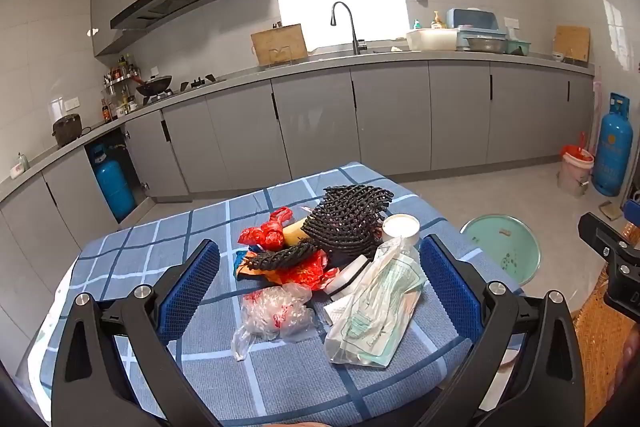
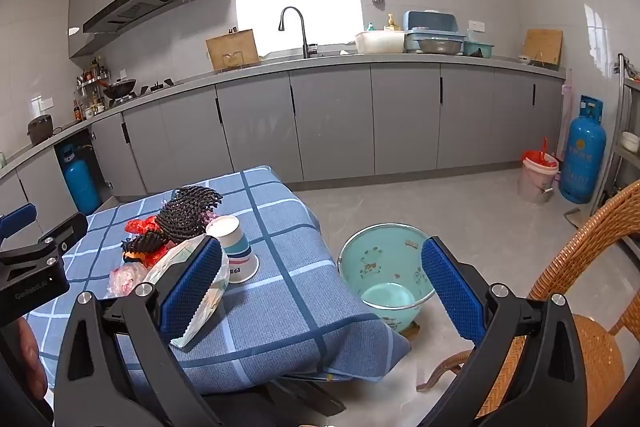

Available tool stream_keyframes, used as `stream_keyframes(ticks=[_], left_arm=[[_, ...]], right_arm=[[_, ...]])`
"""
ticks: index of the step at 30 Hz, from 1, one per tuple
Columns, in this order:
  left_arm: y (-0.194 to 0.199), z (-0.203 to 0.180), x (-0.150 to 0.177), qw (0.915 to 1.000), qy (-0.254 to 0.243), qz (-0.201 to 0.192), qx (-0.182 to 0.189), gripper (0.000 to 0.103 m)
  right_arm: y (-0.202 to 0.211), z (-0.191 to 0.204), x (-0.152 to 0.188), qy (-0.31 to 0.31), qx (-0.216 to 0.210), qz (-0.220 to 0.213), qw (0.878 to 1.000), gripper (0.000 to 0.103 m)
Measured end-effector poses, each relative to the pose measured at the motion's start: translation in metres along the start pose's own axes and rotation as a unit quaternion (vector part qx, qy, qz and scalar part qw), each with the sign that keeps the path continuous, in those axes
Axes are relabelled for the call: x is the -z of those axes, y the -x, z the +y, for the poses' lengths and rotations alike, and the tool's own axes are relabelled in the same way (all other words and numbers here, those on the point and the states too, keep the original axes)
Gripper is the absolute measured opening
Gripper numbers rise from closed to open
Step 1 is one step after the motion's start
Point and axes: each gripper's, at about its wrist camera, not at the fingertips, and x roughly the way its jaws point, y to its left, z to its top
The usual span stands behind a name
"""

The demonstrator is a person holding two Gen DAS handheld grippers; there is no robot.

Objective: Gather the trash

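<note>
A pile of trash lies on the blue checked tablecloth [image 1: 160, 251]: black foam netting [image 1: 348, 219], red plastic scraps [image 1: 264, 233], a crumpled clear bag [image 1: 276, 315], a clear green-printed wrapper [image 1: 376, 303] and an upturned paper cup [image 1: 402, 227]. My left gripper [image 1: 320, 287] is open, fingers either side of the pile, empty. My right gripper [image 2: 322, 283] is open and empty over the table's right edge, its left finger [image 2: 192, 283] beside the wrapper [image 2: 188, 267] and cup [image 2: 236, 247]. A mint-green bucket [image 2: 384, 267] stands on the floor right of the table.
A wicker chair [image 2: 592, 307] is at the right. A pink bin with a red bag [image 2: 538, 175] and a blue gas cylinder [image 2: 582, 151] stand by the far cabinets. Grey kitchen counters [image 2: 320, 61] run along the back wall.
</note>
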Motion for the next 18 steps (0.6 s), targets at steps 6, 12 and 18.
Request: stream_keyframes(ticks=[6,12,18], left_arm=[[-0.0003,-0.0003,0.0003,1.0,0.0,0.0,0.0,0.099],[0.0008,0.0,0.0001,1.0,0.0,-0.002,0.0,0.099],[-0.0007,-0.0003,-0.0004,1.0,0.0,-0.002,-0.004,0.099]], right_arm=[[-0.0004,-0.0008,-0.0001,0.002,0.001,-0.001,1.0,0.098],[-0.0002,-0.0003,-0.0007,0.002,0.0,0.001,1.0,0.098],[-0.0055,0.0055,0.0069,0.003,-0.001,0.002,1.0,0.098]])
